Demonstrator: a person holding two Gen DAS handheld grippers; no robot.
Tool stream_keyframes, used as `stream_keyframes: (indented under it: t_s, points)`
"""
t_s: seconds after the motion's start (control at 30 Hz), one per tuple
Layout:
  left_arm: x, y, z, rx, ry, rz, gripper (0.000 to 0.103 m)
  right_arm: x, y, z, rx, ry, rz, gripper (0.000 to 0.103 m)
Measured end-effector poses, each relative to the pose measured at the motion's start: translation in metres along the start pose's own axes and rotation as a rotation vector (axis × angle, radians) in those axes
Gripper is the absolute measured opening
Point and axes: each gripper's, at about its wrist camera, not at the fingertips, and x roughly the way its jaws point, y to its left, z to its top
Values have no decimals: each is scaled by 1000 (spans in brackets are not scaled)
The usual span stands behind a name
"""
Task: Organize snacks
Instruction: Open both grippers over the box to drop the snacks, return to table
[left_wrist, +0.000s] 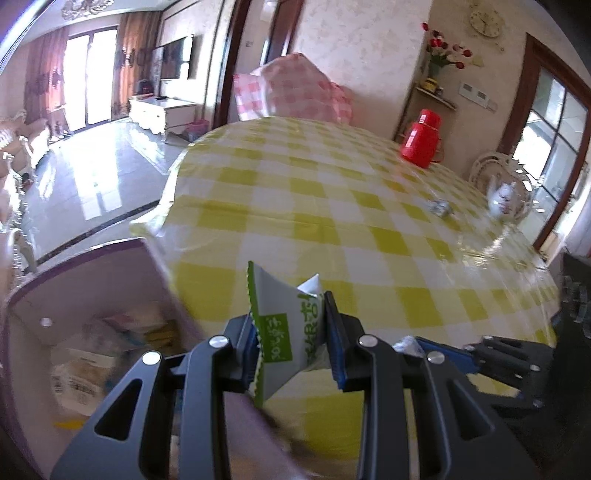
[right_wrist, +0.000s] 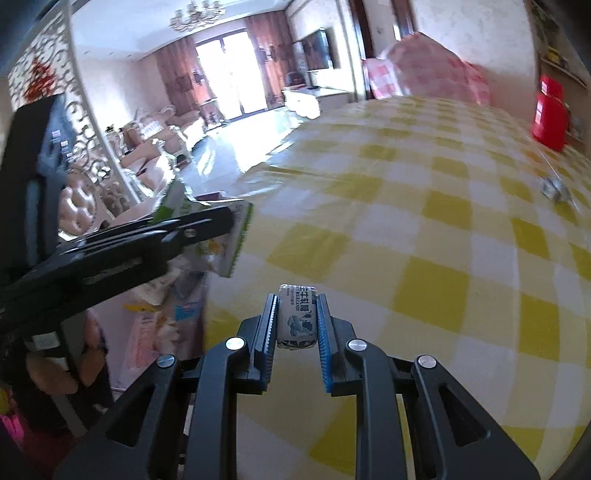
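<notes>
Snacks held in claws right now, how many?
2. Green-white packet in the left claw; small milk candy in the right claw. More snacks lie blurred in the box, uncounted.

You're in a home: a dining table (left_wrist: 332, 192) under yellow-checked cloth fills the frame's middle, with a living room's sofas (right_wrist: 147, 147), curtains (right_wrist: 266, 55) and chandelier (right_wrist: 197, 14) at upper left.

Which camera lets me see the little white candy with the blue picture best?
The right wrist view. The white milk candy sits close and sharp there, clamped between the right gripper pads, its blue print readable. The left wrist view shows only a blurred scrap of its wrapper, peeking past the gripper frame.
</notes>
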Motion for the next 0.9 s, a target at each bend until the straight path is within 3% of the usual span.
stream_keyframes:
  t_s: [0.13, 0.27, 0.4, 0.43, 0.47, 0.5, 0.53, 0.63, 0.77, 0.9]
  points:
    - [-11, 30, 4, -36, -22, 66, 31, 6, 40, 7, -70, 10, 75, 20]
    - [-26, 59, 11, -50, -30, 180, 31, 19, 75, 10, -128, 43, 130, 20]
    - [-32, 82, 12, -23, 13, 297, 34, 39, 108, 8, -191, 84, 215, 21]
    - [-32, 86, 11, -13, 33, 328, 37, 42, 112, 7, -195, 88, 242, 26]
    - [-33, 91, 11, -8, 50, 369, 52, 44, 113, 8, -185, 87, 256, 28]
    - [-35, 98, 10, -23, 54, 414, 78, 43, 111, 8, -166, 80, 261, 41]
    - [-40, 105, 11, -54, 37, 469, 86, 40, 103, 10, -136, 63, 261, 54]
    - [-53, 114, 14, -124, -24, 546, 97, 25, 68, 17, -52, 12, 218, 58]
    - [-56, 104, 16, -146, -75, 500, 101, 0, 8, 20, 75, -43, 129, 60]
    - [-32, 65, 14, -108, -2, 327, 101, -30, -61, 12, 210, -73, 23, 67]
